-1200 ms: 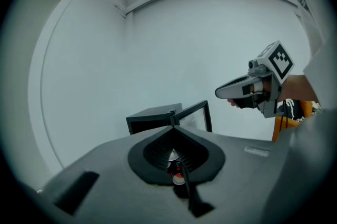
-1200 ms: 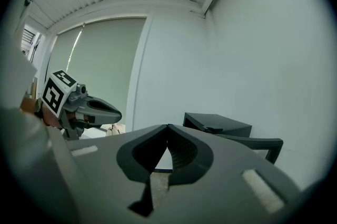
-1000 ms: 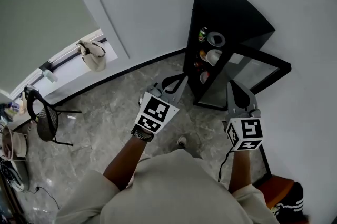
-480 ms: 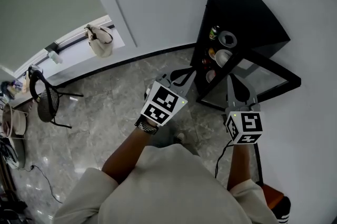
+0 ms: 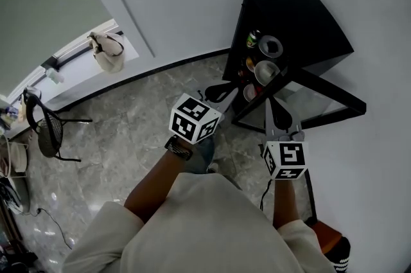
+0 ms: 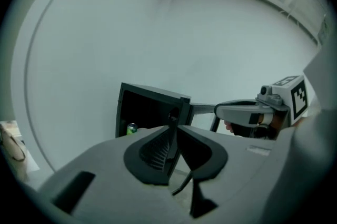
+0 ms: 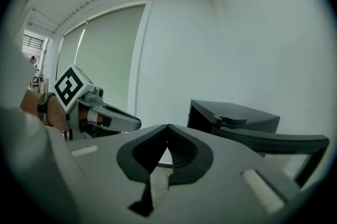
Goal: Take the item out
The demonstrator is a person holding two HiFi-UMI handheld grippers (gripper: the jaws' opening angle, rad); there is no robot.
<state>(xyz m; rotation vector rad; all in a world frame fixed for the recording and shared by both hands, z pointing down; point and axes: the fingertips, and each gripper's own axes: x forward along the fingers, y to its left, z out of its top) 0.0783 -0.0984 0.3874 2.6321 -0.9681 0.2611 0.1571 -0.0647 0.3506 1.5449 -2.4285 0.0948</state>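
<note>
Head view, looking steeply down: a person stands on a marbled floor [image 5: 128, 130] facing a black cabinet [image 5: 302, 8] at 1 o'clock, its glass door [image 5: 334, 95] swung wide toward 3 o'clock. The items are all inside the cabinet. A green can [image 5: 254, 39] stands on the top shelf just beside a grey bowl [image 5: 270, 45], a second bowl [image 5: 265, 72] sits on the shelf below, and a third [image 5: 250, 93] lower again.

The left gripper [image 5: 221, 93] reaches toward the cabinet's open front near the lowest bowl, clear of it. Its jaws have just been opening and stand a narrow slit apart with nothing between them. In the left gripper view the left gripper [image 6: 174, 127] points at the cabinet's front edge, with the can at 9 o'clock of the tips.

The right gripper [image 5: 273, 101] hangs at 3 o'clock beside the door frame. In the right gripper view its tips [image 7: 167, 126] meet and hold nothing, and the cabinet lies at 2 o'clock of them.

A bag [image 5: 106, 50] rests on a ledge at 10 o'clock and a black chair [image 5: 48, 130] stands at 9 o'clock, both well apart from the cabinet.
</note>
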